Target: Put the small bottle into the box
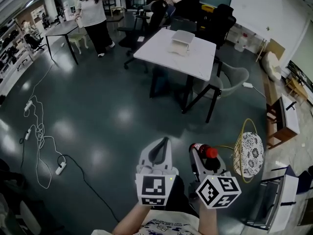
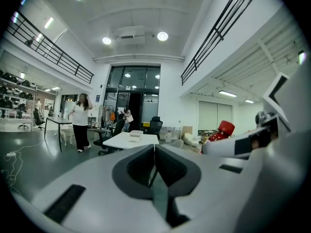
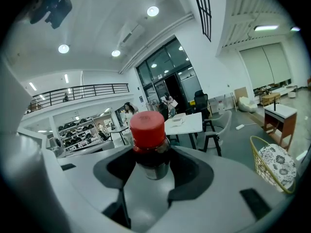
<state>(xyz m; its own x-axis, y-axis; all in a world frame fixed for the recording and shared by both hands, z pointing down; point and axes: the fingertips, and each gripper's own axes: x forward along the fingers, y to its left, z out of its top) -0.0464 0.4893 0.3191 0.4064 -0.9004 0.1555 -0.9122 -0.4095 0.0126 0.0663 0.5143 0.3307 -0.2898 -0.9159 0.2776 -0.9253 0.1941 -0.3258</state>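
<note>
My right gripper [image 1: 204, 158] is shut on a small dark bottle with a red cap [image 1: 210, 152]; in the right gripper view the bottle [image 3: 149, 139] stands upright between the jaws, cap on top. My left gripper [image 1: 157, 153] is shut with nothing in it; in the left gripper view its jaws [image 2: 154, 168] meet along a thin seam. The red cap [image 2: 225, 128] shows there at the right. A small white box [image 1: 182, 41] lies on a white table [image 1: 198, 62] several steps ahead, also seen as a box [image 3: 176, 121] in the right gripper view. Both grippers are held near my body over the floor.
A wire basket with a patterned cushion [image 1: 249, 154] stands at my right. Chairs [image 1: 228, 78] surround the white table. Cables and power strips [image 1: 38, 136] trail over the dark floor at left. A person [image 1: 94, 14] stands by a far desk. A low wooden table [image 1: 282, 117] is at right.
</note>
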